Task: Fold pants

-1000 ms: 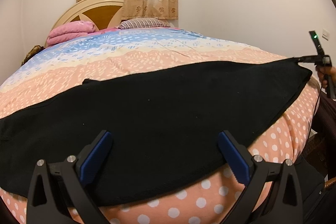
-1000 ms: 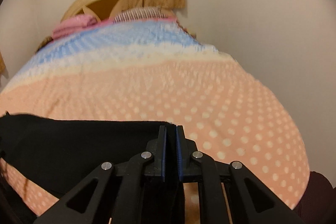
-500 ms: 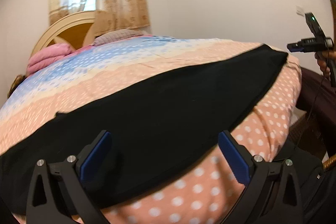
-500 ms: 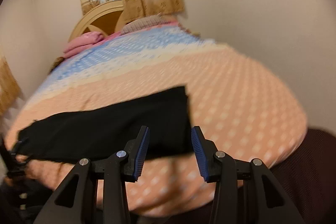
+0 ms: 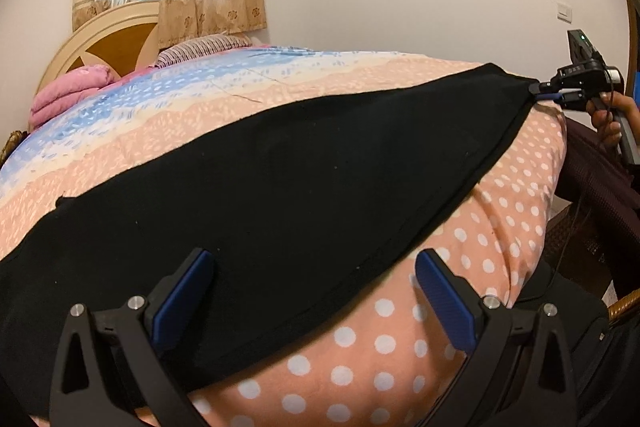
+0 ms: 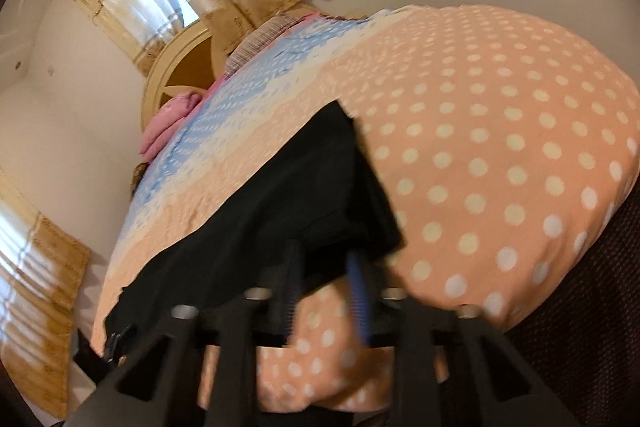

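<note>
Bed [image 5: 460, 311] with dotted peach cover fills both views, and the black pants [image 5: 280, 187] lie spread across its lower part. Left gripper [image 5: 316, 287] is spread wide, grasping nothing, at the bottom of its frame. Right gripper [image 6: 326, 279] has its fingers apart around the pants' corner; whether they pinch it I cannot tell.

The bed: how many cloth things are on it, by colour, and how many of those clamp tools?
Black pants: 1
Pink folded blanket: 1
Striped pillow: 1
Polka-dot bedspread: 1
Clamp tools: 2, left gripper and right gripper
Total: 6
</note>
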`<state>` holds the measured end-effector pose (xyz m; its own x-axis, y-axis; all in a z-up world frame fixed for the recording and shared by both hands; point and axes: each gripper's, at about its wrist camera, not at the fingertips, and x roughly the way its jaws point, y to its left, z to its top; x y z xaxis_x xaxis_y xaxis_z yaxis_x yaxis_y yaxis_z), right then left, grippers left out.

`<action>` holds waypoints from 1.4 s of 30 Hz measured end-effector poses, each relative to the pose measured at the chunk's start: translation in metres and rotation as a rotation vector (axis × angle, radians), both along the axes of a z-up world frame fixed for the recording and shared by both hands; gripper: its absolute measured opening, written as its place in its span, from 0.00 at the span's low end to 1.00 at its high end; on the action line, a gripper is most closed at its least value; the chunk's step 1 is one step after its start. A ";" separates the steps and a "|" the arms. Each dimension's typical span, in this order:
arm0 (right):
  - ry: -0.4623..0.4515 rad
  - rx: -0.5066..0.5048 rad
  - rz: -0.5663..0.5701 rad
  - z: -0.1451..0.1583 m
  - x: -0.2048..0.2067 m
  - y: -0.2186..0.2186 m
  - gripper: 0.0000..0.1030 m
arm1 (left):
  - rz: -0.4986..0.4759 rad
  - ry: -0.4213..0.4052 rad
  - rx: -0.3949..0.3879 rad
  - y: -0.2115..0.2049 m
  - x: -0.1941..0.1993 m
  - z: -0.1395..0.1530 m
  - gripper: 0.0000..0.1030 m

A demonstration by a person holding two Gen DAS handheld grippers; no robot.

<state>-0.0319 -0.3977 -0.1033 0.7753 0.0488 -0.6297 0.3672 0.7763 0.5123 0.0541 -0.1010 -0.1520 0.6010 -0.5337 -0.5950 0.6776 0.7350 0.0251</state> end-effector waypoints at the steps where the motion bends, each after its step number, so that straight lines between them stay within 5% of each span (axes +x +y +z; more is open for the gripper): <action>1: -0.018 -0.008 -0.003 0.004 -0.002 0.001 0.04 | -0.002 -0.001 0.002 0.000 -0.001 0.000 1.00; 7: -0.093 -0.140 0.011 0.039 -0.014 0.015 0.03 | 0.006 0.006 -0.006 0.004 0.000 0.001 1.00; 14: -0.003 -0.123 0.007 0.005 -0.018 -0.002 0.04 | 0.000 0.003 0.004 0.001 -0.001 0.000 1.00; 15: -0.001 -0.130 -0.007 0.004 -0.018 -0.004 0.07 | -0.004 0.004 0.006 0.001 -0.001 0.001 1.00; 18: -0.004 -0.193 -0.051 0.012 -0.024 -0.002 0.42 | -0.005 0.017 -0.008 0.004 0.000 0.003 1.00; 19: -0.005 -0.231 -0.075 0.018 -0.027 -0.001 0.45 | -0.003 0.020 -0.016 0.006 -0.001 0.004 1.00; 25: -0.075 -0.373 -0.133 0.052 -0.037 0.014 0.45 | 0.045 0.003 -0.048 0.023 0.001 0.012 1.00; 30: -0.137 -0.358 0.061 0.052 -0.010 0.042 0.46 | 0.101 -0.007 -0.062 0.038 0.009 0.015 1.00; 35: 0.067 -0.289 0.093 0.009 0.027 0.033 0.46 | 0.134 0.032 -0.036 0.046 0.017 0.003 1.00; 42: -0.023 -0.348 0.081 0.035 0.033 0.022 0.46 | 0.129 0.027 -0.019 0.056 0.013 -0.002 1.00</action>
<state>0.0013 -0.3752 -0.0682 0.7921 -0.1037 -0.6015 0.2889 0.9318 0.2198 0.0673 -0.0454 -0.1542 0.6497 -0.4639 -0.6022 0.5772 0.8166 -0.0063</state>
